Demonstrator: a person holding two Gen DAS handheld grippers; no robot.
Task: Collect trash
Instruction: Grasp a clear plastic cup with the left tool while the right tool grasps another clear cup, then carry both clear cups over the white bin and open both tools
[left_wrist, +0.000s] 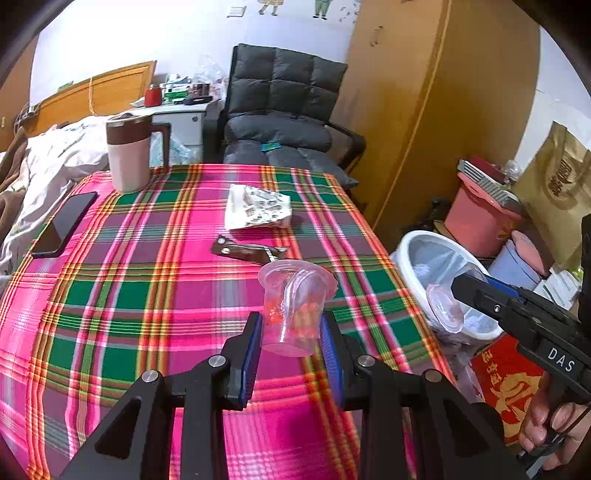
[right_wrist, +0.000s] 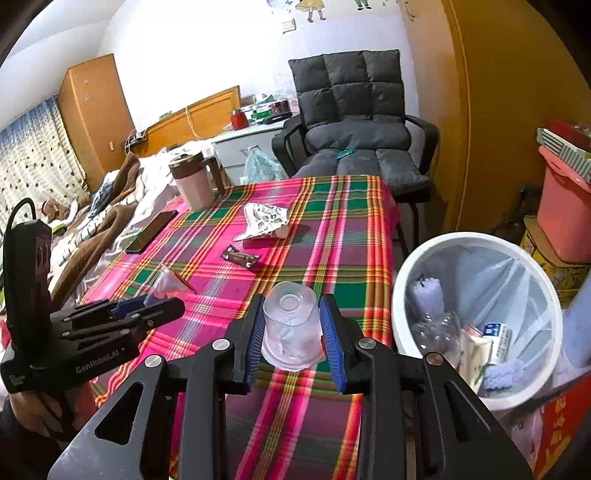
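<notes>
My left gripper (left_wrist: 291, 332) is clamped partway closed on a clear plastic cup with red print (left_wrist: 293, 306), its blue pads pressing the cup's sides, mouth tipped away from me above the plaid tablecloth (left_wrist: 147, 295). My right gripper (right_wrist: 293, 332) pinches a second clear cup (right_wrist: 291, 325) the same way, bottom end facing away, near the table's edge beside the white lined trash bin (right_wrist: 406, 325). On the cloth there are a crumpled printed wrapper (right_wrist: 266, 219) and a dark snack wrapper (right_wrist: 240, 257).
</notes>
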